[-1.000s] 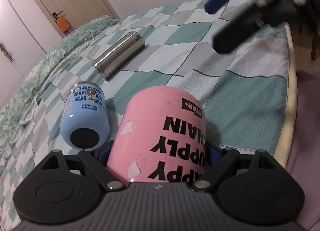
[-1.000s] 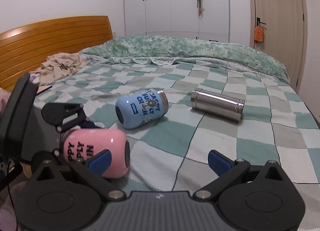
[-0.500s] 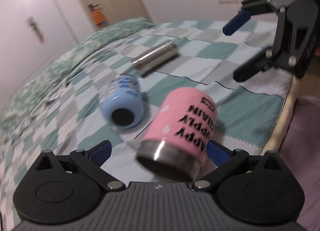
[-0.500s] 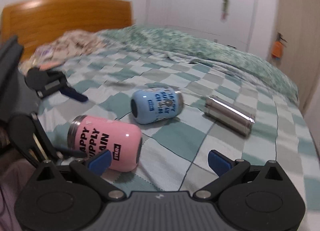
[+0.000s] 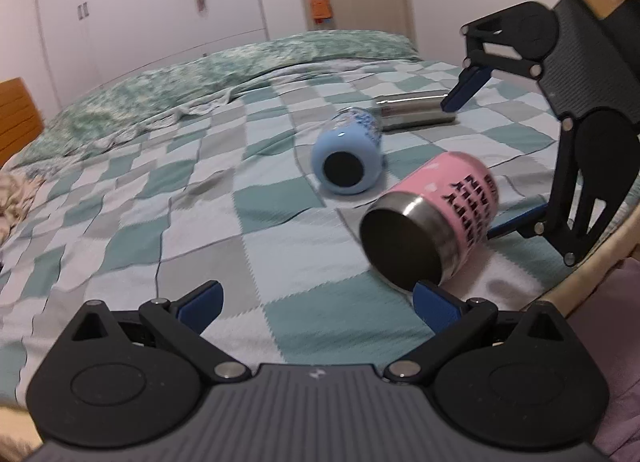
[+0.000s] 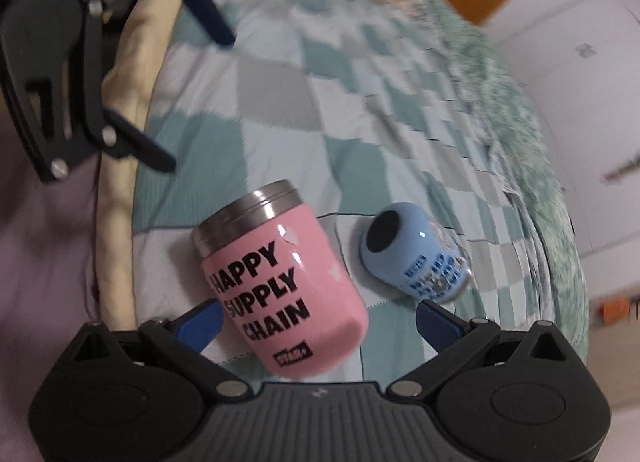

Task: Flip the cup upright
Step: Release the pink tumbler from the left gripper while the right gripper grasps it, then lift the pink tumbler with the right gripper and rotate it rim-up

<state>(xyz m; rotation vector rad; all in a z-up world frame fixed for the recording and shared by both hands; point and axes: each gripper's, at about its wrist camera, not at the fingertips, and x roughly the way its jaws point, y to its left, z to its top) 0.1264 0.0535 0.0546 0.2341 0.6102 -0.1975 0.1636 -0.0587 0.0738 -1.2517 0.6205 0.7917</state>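
Note:
A pink cup point(image 5: 440, 218) with black lettering lies on its side on the checked blanket, its steel mouth turned toward my left gripper. My left gripper point(image 5: 316, 302) is open and empty, just short of the mouth. In the right wrist view the pink cup point(image 6: 284, 286) sits between the open fingers of my right gripper point(image 6: 320, 322), base toward the camera; contact is unclear. A blue cup point(image 5: 348, 154) lies on its side behind the pink one, and shows in the right wrist view point(image 6: 412, 254). The right gripper point(image 5: 472, 150) also shows in the left wrist view.
A steel flask point(image 5: 416, 110) lies on its side beyond the blue cup. The bed's edge point(image 5: 592, 254) runs close to the right of the pink cup. A rumpled green quilt point(image 5: 200, 78) lies at the far side; doors and wardrobes stand behind.
My left gripper has let go of the pink cup and drawn back; the cup now lies free on its side. My right gripper has swung over and come down around the cup's base end.

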